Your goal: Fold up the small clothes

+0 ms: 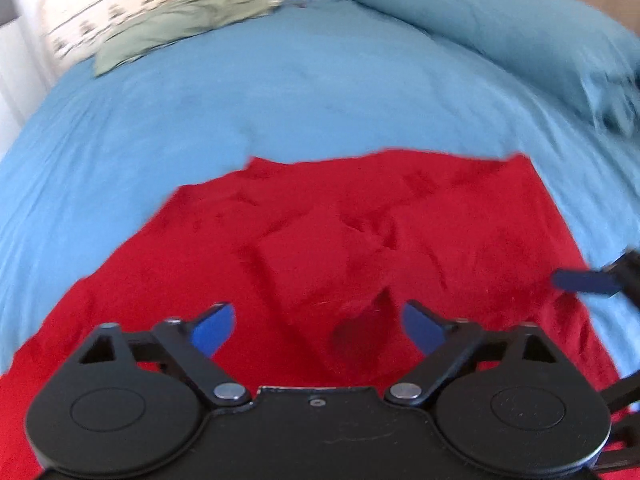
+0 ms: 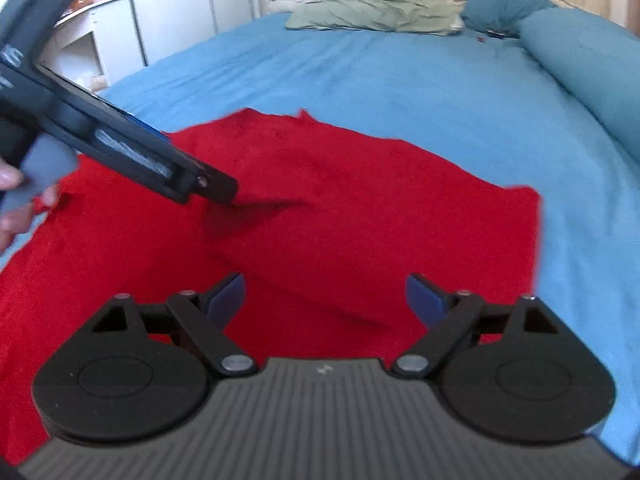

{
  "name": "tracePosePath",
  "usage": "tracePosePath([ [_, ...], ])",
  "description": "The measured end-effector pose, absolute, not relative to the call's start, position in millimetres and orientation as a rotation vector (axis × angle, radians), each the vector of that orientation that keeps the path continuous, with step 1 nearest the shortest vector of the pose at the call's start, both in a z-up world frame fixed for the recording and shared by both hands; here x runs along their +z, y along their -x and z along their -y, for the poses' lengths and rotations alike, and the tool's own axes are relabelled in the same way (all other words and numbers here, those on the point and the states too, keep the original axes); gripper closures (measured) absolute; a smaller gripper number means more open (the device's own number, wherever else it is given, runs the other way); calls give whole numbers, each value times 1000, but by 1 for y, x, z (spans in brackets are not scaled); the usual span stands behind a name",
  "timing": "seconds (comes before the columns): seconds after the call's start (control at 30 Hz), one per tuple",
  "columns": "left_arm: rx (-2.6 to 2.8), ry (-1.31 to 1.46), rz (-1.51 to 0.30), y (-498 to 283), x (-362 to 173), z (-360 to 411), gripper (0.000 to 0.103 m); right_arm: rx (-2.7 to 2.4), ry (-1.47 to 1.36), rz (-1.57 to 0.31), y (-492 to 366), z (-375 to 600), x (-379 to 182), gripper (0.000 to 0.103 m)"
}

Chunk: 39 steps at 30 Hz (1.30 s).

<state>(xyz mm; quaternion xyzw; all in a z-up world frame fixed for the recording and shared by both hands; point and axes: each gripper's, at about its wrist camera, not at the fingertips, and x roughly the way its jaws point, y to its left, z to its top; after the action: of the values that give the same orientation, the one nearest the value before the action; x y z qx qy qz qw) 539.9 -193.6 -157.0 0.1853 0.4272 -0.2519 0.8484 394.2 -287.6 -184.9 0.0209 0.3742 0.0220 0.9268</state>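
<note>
A red garment (image 1: 352,236) lies spread on the blue bed sheet (image 1: 240,104), creased in the middle; it also shows in the right wrist view (image 2: 360,220). My left gripper (image 1: 318,328) is open and empty, just above the garment's near part. My right gripper (image 2: 324,300) is open and empty over the garment's near right part. One blue fingertip (image 1: 580,280) of the right gripper shows at the right edge of the left wrist view. The left gripper's body (image 2: 120,136) crosses the left of the right wrist view, held by a hand.
A rolled blue duvet (image 2: 580,80) lies along the bed's right side. Pale green and patterned pillows (image 2: 368,12) sit at the head of the bed. White furniture (image 2: 100,40) stands beyond the bed's left edge.
</note>
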Motion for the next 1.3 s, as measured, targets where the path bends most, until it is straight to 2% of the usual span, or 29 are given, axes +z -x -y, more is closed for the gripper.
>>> tracePosePath([
  [0.07,-535,-422,-900,-538,-167,199,37,16,-70,-773,-385,296,-187,0],
  [0.3,-496,-459,-835,-539,-187,209,65,-46,-147,-782,-362,316,-197,0],
  [0.37,-468,-464,-811,-542,-184,210,95,-51,-156,-784,-361,318,-198,0],
  [0.6,-317,-225,-833,-562,-168,157,94,-82,-172,-783,-361,322,-199,0],
  [0.63,-317,-193,-857,-563,-170,150,90,-83,-178,-788,-363,321,-199,0],
  [0.67,-327,-168,-877,-562,-174,145,77,-82,-184,-792,-362,322,-200,0],
  [0.73,-332,-129,-911,-561,-183,136,56,-83,-190,-797,-363,322,-201,0],
  [0.87,-330,8,-933,-562,-193,120,55,-95,-205,-803,-366,321,-202,0],
  [0.9,-326,43,-930,-563,-193,117,56,-101,-208,-804,-367,321,-202,0],
  [0.93,-320,71,-929,-565,-192,115,60,-106,-211,-804,-367,322,-203,0],
  [0.97,-313,85,-929,-565,-192,114,87,-109,-214,-805,-367,322,-203,0],
  [1.0,-308,92,-935,-570,-192,114,100,-111,-215,-805,-368,323,-204,0],
  [1.1,-305,107,-913,-574,-179,119,98,-119,-203,-809,-373,323,-204,0],
  [1.3,-229,106,-705,-570,-116,99,98,-159,-196,-801,-385,326,-198,0],
])
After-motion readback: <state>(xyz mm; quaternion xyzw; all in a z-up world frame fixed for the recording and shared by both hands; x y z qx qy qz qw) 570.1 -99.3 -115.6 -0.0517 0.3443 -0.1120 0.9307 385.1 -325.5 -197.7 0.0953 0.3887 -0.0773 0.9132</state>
